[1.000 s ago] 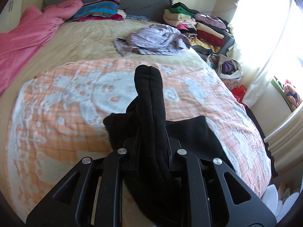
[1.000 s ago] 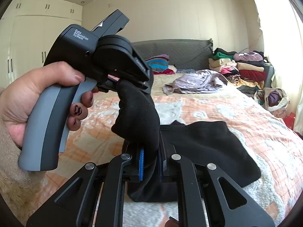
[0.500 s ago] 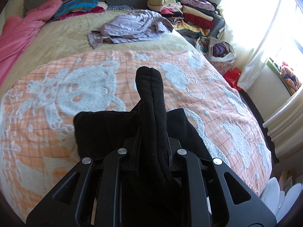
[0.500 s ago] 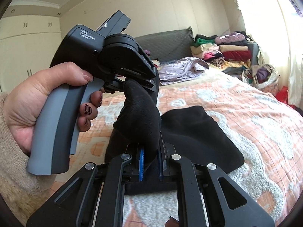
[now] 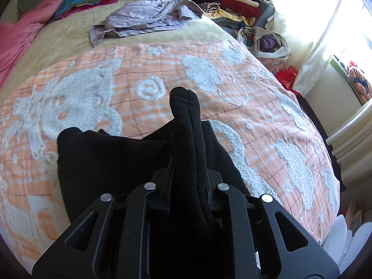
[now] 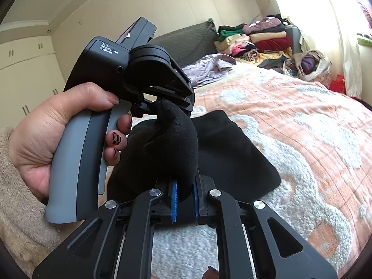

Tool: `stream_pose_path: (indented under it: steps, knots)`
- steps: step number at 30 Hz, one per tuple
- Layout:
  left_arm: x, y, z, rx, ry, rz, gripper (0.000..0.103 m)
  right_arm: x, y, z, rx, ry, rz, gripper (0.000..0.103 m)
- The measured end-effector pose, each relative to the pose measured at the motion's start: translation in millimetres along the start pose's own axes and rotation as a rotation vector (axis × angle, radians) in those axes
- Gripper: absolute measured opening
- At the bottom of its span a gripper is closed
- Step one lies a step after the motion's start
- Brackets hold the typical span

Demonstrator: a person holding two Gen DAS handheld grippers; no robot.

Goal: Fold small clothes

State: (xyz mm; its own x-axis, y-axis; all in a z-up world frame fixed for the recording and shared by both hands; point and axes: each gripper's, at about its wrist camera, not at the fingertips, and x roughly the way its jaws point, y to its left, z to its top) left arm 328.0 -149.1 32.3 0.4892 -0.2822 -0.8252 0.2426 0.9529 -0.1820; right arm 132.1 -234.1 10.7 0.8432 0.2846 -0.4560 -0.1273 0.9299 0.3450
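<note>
Above the orange bedspread: left gripper and right gripper, jaws clamped tight on black garment.

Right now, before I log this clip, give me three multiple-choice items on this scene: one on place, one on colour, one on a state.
1. Where does the lilac heap lie?
A. on the floor
B. on the bed, beyond the orange blanket
C. in the bag

2. What colour is the garment being folded?
A. black
B. red
C. white

3. How is the left claw?
A. open, clear of cloth
B. shut on nothing
C. shut on the garment

Key: 1 B, the heap sits on the beige cover past the blanket's far edge. 2 A, the cloth is black in both views. 3 C, a fold of black cloth stands up between its closed fingers; the right claw pinches the same garment.
</note>
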Motion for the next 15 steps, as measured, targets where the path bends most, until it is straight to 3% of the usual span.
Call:
stream_pose_path:
  steps: [7,9,10,11,15]
  knots:
    - [27.3,-14.7,-1.3,0.006,0.042,0.008,0.019,6.3,-22.6,-5.5,0.089,0.041,0.01,0.009]
    - [31.4,-17.4,-2.7,0.011,0.049,-0.002,0.027,10.1,-30.1,-8.3,0.125,0.065,0.018,0.009]
    - [31.7,-18.0,-3.6,0.01,0.045,-0.016,0.037,11.3,-33.5,-9.6,0.142,0.075,0.021,0.009]
    - [31.2,-17.4,-3.9,0.002,0.041,-0.037,0.053,13.4,-39.3,-11.9,0.176,0.088,0.036,0.009]
    - [23.8,-10.8,-3.1,-0.034,0.019,-0.108,0.058,22.4,-63.0,-19.4,0.318,0.141,0.086,0.011]
